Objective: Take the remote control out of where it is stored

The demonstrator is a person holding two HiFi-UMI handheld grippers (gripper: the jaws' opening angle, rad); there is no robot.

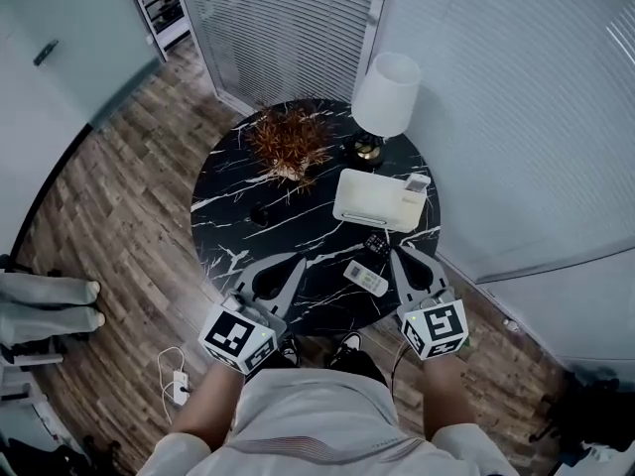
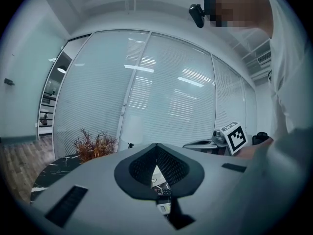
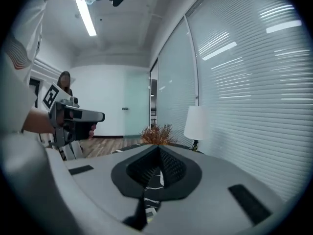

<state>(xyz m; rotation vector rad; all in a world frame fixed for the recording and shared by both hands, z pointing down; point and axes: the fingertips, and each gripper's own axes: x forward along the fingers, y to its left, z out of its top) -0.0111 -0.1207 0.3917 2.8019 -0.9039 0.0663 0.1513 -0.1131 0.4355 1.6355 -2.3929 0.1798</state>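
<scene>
**Operator:** Pose first.

**Spotter:** Your left forearm and right forearm both reach forward from your body. You hold the left gripper and right gripper up over the near edge of the round black table. Noses about level, angled slightly toward each other. Marker cubes sit at your end.

**Operator:** Containers?

**Spotter:** One white storage box, on the far right part of the table, just this side of the lamp. A pale item stands in the narrow compartment at its right end (too small for me to say what it is). The wide compartment shows its pale floor. A dried plant sits to the box's left, apart from it.

**Operator:** Where's the remote?

**Spotter:** The white remote control lies flat on the tabletop, outside the box. It is between your two grippers and nearer the right one. A black remote lies just beyond it, between it and the box. I cannot tell whether the two touch.

**Operator:** Jaws?

**Spotter:** Left gripper: pads meet at the tips, nothing pinched. Only a sliver of tabletop shows through the slot below them. Right gripper: same, closed tight on nothing. Neither touches either remote.
</scene>
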